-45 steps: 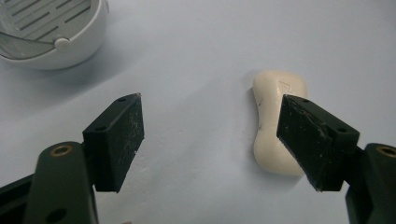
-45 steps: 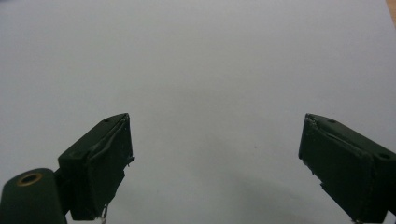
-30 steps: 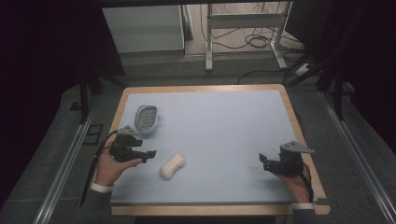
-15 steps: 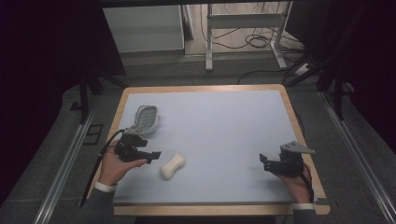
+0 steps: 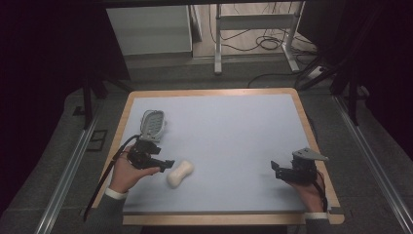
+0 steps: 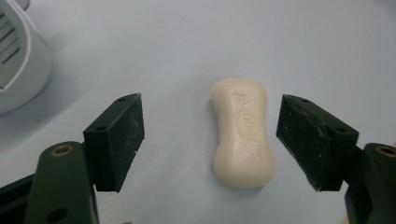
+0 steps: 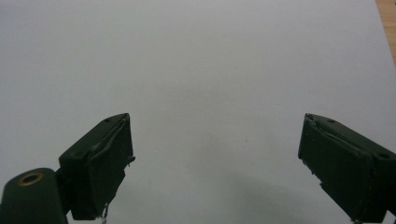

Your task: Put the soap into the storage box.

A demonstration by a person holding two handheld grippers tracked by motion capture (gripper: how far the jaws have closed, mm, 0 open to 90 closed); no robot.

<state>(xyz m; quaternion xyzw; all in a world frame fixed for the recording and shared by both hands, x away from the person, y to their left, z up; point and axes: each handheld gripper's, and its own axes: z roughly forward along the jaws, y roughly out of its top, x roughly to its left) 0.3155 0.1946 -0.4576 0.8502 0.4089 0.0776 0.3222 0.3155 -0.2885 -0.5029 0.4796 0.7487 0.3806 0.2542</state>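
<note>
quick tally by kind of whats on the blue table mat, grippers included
soap bar: 1
soap dish: 1
grippers: 2, the left gripper and the right gripper, both open
total: 4

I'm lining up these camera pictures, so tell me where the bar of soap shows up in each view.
High view: the bar of soap lies low and left on the blue mat, just right of the left hand-held gripper.
Left gripper view: centre, between the open jaws.
Right gripper view: not in it.
Shared landmark: the white soap dish, upper left of the soap.
</note>
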